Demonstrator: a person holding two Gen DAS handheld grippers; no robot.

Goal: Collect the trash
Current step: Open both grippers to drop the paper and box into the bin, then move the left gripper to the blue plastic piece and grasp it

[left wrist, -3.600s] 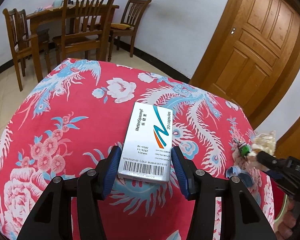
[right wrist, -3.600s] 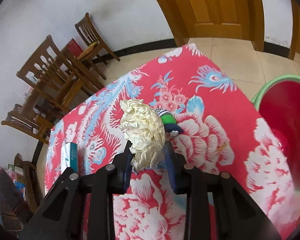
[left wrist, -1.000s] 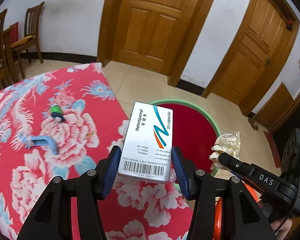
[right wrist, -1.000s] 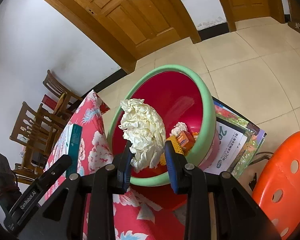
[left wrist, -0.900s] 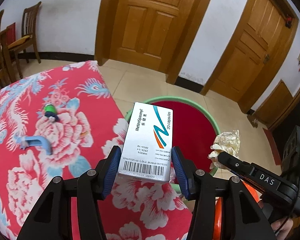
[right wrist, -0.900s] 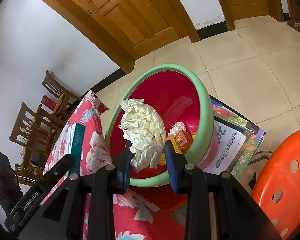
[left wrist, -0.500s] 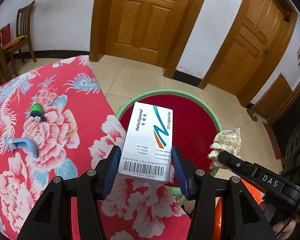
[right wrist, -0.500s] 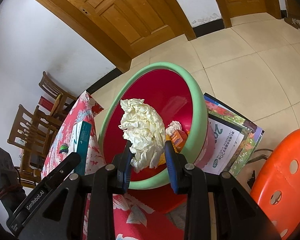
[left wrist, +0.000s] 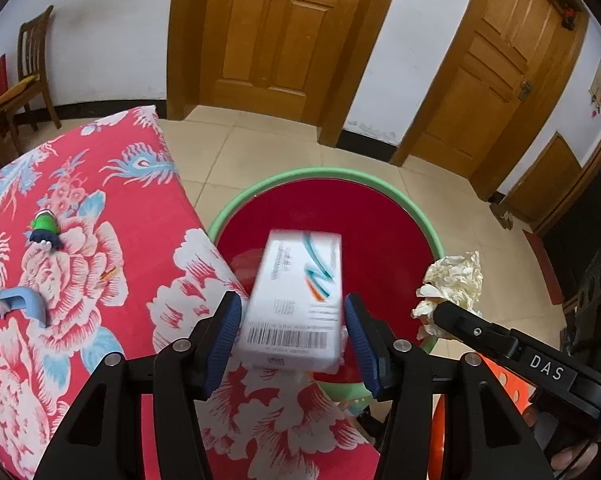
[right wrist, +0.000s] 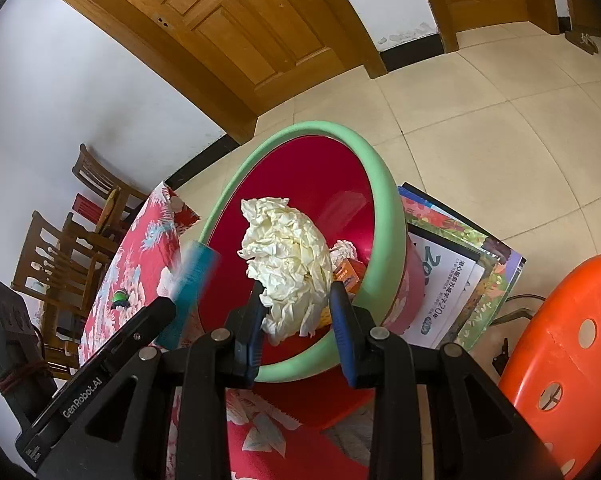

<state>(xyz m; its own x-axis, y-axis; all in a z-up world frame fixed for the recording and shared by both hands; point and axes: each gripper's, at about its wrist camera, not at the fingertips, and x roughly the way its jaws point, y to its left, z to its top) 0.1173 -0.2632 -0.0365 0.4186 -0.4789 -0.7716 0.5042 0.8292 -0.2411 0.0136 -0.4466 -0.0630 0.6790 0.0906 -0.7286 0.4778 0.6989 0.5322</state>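
A white medicine box [left wrist: 296, 300] is blurred between the spread fingers of my left gripper [left wrist: 292, 340], which is open; the box is loose and tilting toward the red basin with a green rim [left wrist: 324, 174]. The box also shows as a teal blur in the right wrist view [right wrist: 192, 280]. My right gripper [right wrist: 296, 320] is shut on a crumpled cream paper ball [right wrist: 288, 256] above the basin [right wrist: 384, 216]. The paper ball also shows in the left wrist view [left wrist: 454, 284]. The basin holds an orange box [right wrist: 346, 272] and a small paper wad [right wrist: 342, 249].
A red floral tablecloth [left wrist: 80, 280] covers the table, with a green-and-blue toy [left wrist: 44, 230] and a light blue hook-shaped piece [left wrist: 24, 300] on it. An orange plastic stool [right wrist: 560, 352] and printed posters [right wrist: 456, 276] lie beside the basin. Wooden chairs [right wrist: 60, 248] and doors [left wrist: 272, 40] stand behind.
My left gripper has opened and the medicine box has slipped loose and blurs as it drops toward the basin. My right gripper still holds the paper ball over the basin.
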